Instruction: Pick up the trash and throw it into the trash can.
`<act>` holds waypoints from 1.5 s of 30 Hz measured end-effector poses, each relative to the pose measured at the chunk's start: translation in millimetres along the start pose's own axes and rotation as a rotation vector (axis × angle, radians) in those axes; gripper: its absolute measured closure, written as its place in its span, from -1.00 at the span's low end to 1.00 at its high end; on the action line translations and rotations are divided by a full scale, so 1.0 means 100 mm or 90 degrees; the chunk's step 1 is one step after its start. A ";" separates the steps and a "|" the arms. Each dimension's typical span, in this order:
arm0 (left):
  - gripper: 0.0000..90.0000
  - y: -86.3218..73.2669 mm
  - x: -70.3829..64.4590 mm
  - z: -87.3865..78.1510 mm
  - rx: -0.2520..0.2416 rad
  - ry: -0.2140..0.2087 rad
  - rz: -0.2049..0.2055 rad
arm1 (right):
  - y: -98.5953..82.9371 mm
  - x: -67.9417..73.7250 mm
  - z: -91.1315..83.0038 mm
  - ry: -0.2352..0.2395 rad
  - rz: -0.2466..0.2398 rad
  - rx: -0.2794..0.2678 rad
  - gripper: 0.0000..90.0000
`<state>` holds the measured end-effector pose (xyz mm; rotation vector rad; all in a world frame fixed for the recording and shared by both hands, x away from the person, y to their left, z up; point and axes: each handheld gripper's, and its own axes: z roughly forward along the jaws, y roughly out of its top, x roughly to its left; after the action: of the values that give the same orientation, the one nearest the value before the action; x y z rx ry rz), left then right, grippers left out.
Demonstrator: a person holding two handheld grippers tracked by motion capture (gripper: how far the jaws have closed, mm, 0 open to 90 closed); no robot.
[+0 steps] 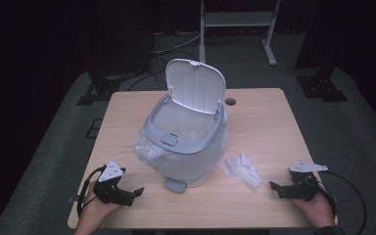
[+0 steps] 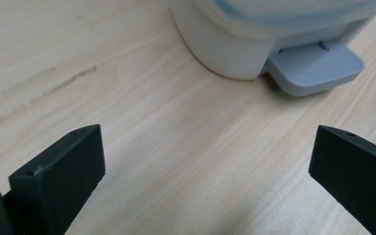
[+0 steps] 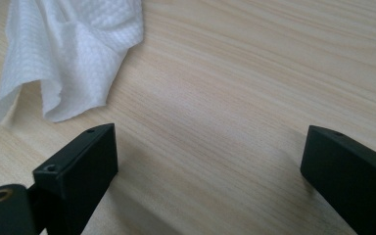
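A small grey-white pedal bin [image 1: 186, 142] stands mid-table with its lid [image 1: 195, 85] flipped up and a clear bag lining it. Its foot pedal [image 1: 175, 185] sticks out toward me and shows as the pedal [image 2: 316, 66] in the left gripper view, beside the bin's base [image 2: 225, 46]. A crumpled white paper towel [image 1: 242, 169] lies to the bin's right, and the towel [image 3: 71, 54] lies ahead of the right jaws. My left gripper [image 1: 136, 193] rests open near the front left edge. My right gripper [image 1: 274, 188] rests open at the front right. Both hold nothing.
The wooden table [image 1: 264, 122] has a cable hole [image 1: 230, 102] near its far edge. Behind the table stands a white frame [image 1: 237, 29] on dark floor with cables. Bare wood lies between each gripper and the bin.
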<state>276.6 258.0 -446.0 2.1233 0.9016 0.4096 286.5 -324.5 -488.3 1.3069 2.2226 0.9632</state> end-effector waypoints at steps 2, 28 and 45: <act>-1.00 -0.04 0.01 0.05 0.017 0.007 0.004 | 0.00 0.00 0.00 0.000 0.000 0.000 -0.88; -1.00 -0.24 0.05 0.30 0.049 -0.002 0.020 | 0.13 0.10 -0.05 0.043 -0.030 -0.013 -0.87; -1.00 -0.24 0.05 0.30 0.048 -0.002 0.021 | 0.36 0.08 -0.08 0.070 -0.032 -0.045 -0.87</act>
<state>285.2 256.8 -483.5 2.2096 0.8941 0.3934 299.0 -308.6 -456.8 1.1883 2.2681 1.1097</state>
